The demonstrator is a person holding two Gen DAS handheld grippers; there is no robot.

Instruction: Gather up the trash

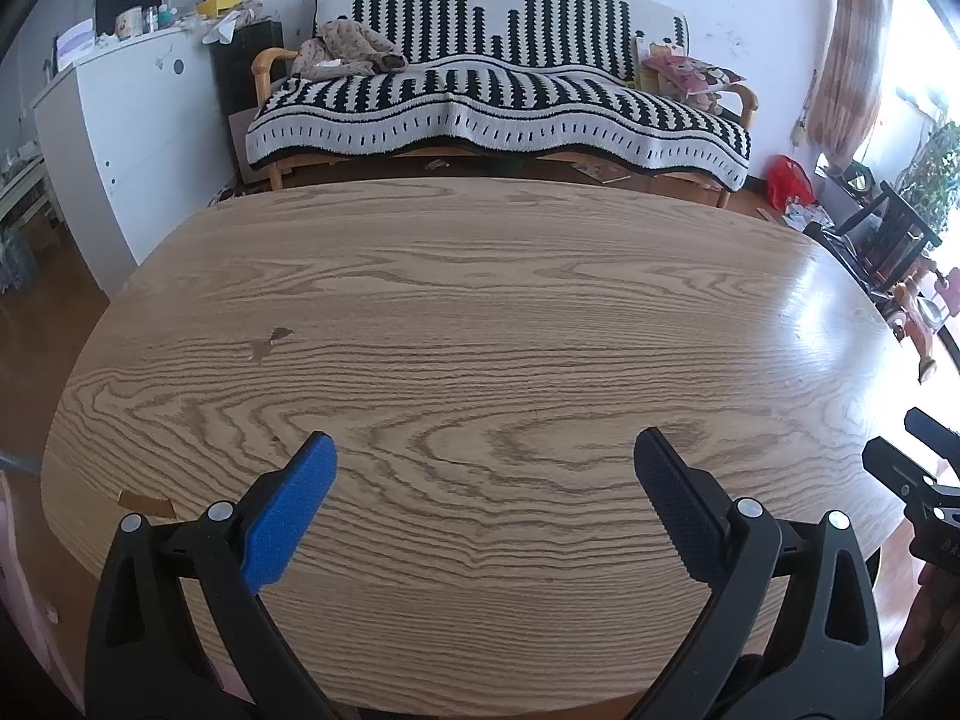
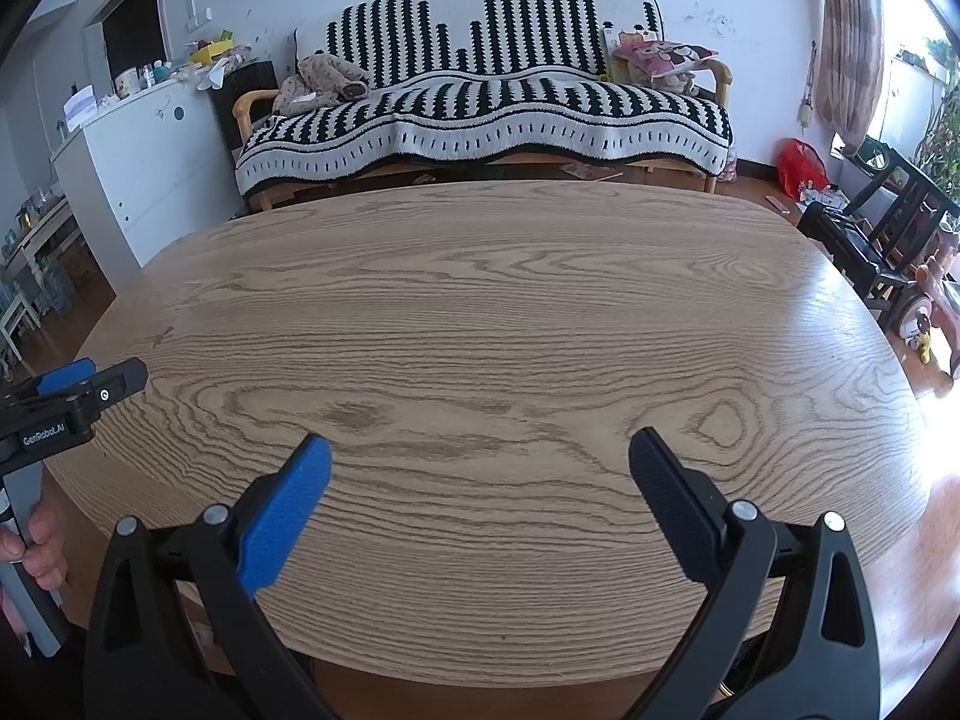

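Observation:
My left gripper [image 1: 485, 450] hangs open over the near part of a wood-grain table [image 1: 480, 312], nothing between its blue and black fingers. My right gripper [image 2: 480, 450] is also open over the same table [image 2: 510, 300], nothing held. The left gripper [image 2: 90, 381] shows at the left edge of the right wrist view, held by a hand [image 2: 42, 546]. The right gripper [image 1: 912, 468] pokes in at the right edge of the left wrist view. No trash lies on the tabletop; I see only a small stain [image 1: 270, 343] and a brown tape patch [image 1: 147, 504].
Behind the table stands a sofa [image 1: 498, 96] under a black-and-white striped cover, with clothes and a cushion on it. A white cabinet [image 1: 126, 138] is at the left. A red bag [image 1: 789, 180], dark chairs [image 2: 876, 240] and a toy ride-on [image 2: 927, 306] stand at the right.

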